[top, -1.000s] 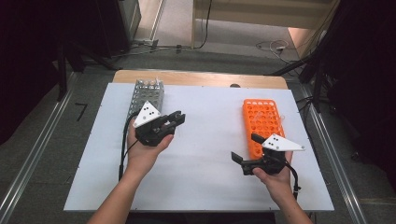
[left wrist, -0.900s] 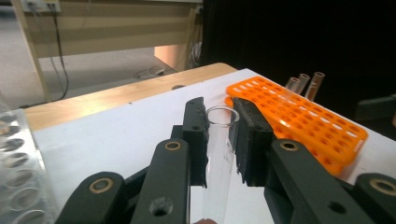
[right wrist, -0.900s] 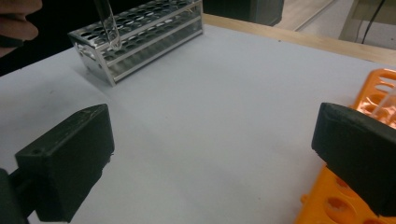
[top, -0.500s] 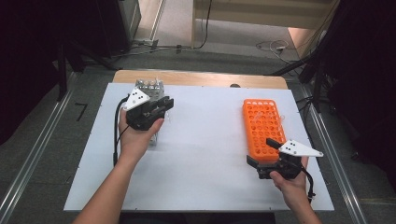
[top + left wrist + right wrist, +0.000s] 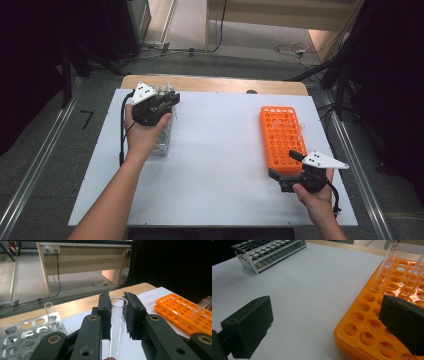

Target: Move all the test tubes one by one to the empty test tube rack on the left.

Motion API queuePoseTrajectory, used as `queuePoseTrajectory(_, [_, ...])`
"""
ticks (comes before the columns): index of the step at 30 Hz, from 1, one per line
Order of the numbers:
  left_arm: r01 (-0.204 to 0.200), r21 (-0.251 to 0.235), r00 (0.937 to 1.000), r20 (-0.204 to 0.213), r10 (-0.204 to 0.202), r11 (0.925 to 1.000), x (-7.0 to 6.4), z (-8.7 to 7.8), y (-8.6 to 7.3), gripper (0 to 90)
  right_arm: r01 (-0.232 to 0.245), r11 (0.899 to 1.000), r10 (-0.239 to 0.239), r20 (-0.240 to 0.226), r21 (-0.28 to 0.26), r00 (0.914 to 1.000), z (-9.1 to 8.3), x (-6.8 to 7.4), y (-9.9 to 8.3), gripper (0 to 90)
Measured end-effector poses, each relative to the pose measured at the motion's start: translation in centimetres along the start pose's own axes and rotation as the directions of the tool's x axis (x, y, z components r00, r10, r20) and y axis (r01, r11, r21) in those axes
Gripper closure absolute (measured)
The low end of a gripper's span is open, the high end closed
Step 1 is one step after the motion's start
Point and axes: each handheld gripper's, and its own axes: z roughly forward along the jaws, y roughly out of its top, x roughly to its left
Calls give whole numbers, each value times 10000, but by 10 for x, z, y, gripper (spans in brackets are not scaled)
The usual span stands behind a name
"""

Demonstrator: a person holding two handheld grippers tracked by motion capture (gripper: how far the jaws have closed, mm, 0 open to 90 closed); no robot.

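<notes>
Up close, the left gripper [image 5: 117, 315] has its two black jaws clamped on a clear test tube [image 5: 117, 322], which stands upright between them with its open rim near the jaw tips. Below and beside it sits the metal rack [image 5: 22, 337], one more tube [image 5: 49, 308] standing in a far hole. From above, that gripper [image 5: 167, 102] hovers over the rack [image 5: 162, 142] at the table's [image 5: 220, 165] far left. Meanwhile the right gripper [image 5: 324, 327] is spread wide with nothing between its jaws, one jaw over the orange rack [image 5: 372, 335], where two tubes [image 5: 388, 263] stand.
</notes>
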Motion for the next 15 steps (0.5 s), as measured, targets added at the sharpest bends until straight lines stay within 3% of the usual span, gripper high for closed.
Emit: queuePoseTrajectory(15, [214, -116, 9946, -1010, -225, 9997, 40, 30, 9, 745, -92, 10000, 93, 96, -2, 9999, 0, -4, -2, 0])
